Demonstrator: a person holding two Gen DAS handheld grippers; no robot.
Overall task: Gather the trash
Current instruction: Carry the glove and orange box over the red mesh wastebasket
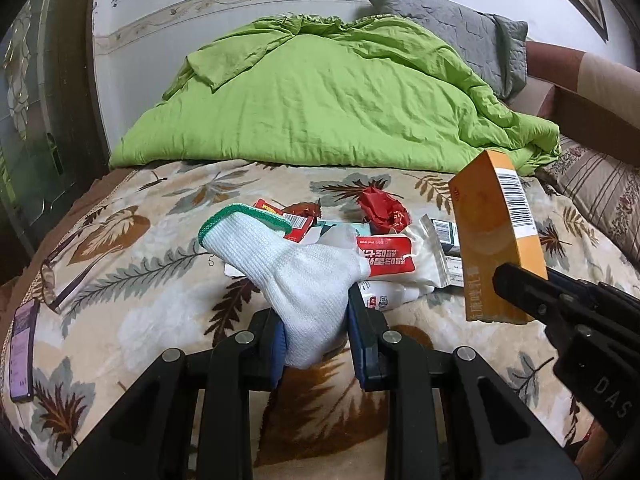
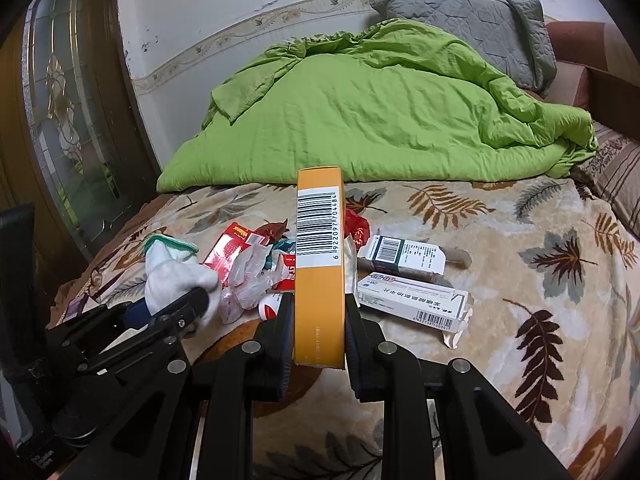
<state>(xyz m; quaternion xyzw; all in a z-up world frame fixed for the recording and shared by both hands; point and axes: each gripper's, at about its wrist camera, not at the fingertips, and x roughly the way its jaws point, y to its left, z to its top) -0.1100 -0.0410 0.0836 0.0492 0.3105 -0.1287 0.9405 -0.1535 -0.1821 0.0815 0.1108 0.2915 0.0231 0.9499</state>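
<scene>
The left gripper point(image 1: 316, 344) pinches a white glove point(image 1: 298, 276) at lower centre of its own view, both blue pads pressed into the knit; the green cuff stands up and leans to the upper left. In the right wrist view that glove point(image 2: 176, 276) shows at left, held in the same jaws.

The right gripper point(image 2: 318, 344) is closed on an orange box point(image 2: 320, 276), which stands upright at frame centre with its barcode facing the camera. From the left wrist view the box point(image 1: 496, 240) sits at right, tilted, with a black finger across its lower part.

The rest of the trash lies in a loose pile on the leaf-print blanket point(image 2: 540, 320), behind the glove and box: a red-and-white wrapper point(image 1: 386, 256), a crumpled red wrapper point(image 1: 380, 208), clear plastic point(image 2: 250, 280) and two white medicine boxes point(image 2: 412, 300) just right of the orange box. A green quilt point(image 2: 360, 120) is heaped across the upper half, with a grey pillow point(image 2: 480, 28) against the wall at upper right. Glasses point(image 1: 50, 280) lie at the left edge.
</scene>
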